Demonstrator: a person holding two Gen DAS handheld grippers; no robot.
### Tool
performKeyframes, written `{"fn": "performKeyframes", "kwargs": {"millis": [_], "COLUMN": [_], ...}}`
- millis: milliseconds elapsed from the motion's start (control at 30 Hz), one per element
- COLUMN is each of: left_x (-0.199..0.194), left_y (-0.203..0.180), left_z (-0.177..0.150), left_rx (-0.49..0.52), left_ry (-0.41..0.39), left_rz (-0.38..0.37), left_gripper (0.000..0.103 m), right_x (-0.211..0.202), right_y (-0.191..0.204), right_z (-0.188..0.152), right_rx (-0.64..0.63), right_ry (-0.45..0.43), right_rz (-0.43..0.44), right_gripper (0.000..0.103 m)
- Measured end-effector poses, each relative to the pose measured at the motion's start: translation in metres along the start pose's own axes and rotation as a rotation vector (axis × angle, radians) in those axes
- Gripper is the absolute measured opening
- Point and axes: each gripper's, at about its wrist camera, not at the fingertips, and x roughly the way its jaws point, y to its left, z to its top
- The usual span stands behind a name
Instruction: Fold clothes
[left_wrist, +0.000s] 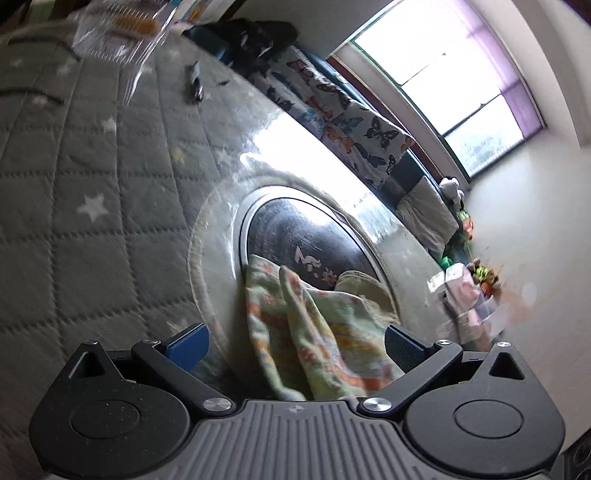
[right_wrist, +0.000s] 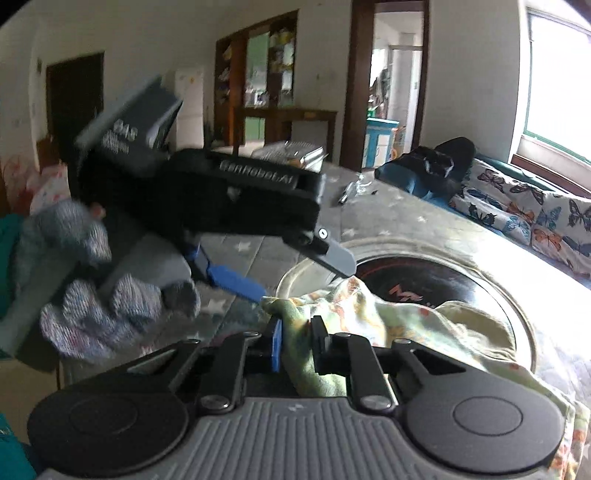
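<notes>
A pale green patterned garment (left_wrist: 317, 332) with orange prints hangs bunched over a table covered by a grey quilted cloth (left_wrist: 74, 155). My left gripper (left_wrist: 295, 341) is open, its blue pads (left_wrist: 188, 345) wide apart on either side of the cloth. In the right wrist view the left gripper (right_wrist: 295, 269) reaches down toward the garment's top edge (right_wrist: 332, 295), held by a gloved hand (right_wrist: 110, 295). My right gripper (right_wrist: 297, 341) is shut on the garment (right_wrist: 406, 325), with cloth pinched between its fingers.
A round black hotplate with a metal rim (left_wrist: 306, 236) is set in the table under the garment. A clear plastic box (left_wrist: 118, 33) and small dark items (left_wrist: 195, 81) lie at the far end. A butterfly-print sofa (right_wrist: 535, 218) stands by the window.
</notes>
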Motion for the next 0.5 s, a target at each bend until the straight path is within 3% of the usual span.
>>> {"fn": "performKeyframes", "kwargs": {"millis": [300, 400, 500], "left_x": [0.021, 0.026, 0.03], "left_y": [-0.005, -0.005, -0.003], "left_z": [-0.003, -0.004, -0.006], "left_rx": [-0.129, -0.148, -0.157], "left_ry": [0.067, 0.084, 0.096], "left_rz": [-0.066, -0.086, -0.089], "left_gripper": [0.102, 0.092, 0.076], "right_x": [-0.015, -0.013, -0.013], "right_y": [-0.011, -0.011, -0.011], "right_z": [-0.007, -0.008, -0.01], "right_rx": [0.051, 0.053, 0.051], "right_ry": [-0.039, -0.039, -0.036], "right_rz": [0.019, 0.028, 0.041], "right_gripper": [0.014, 0.014, 0.014]}}
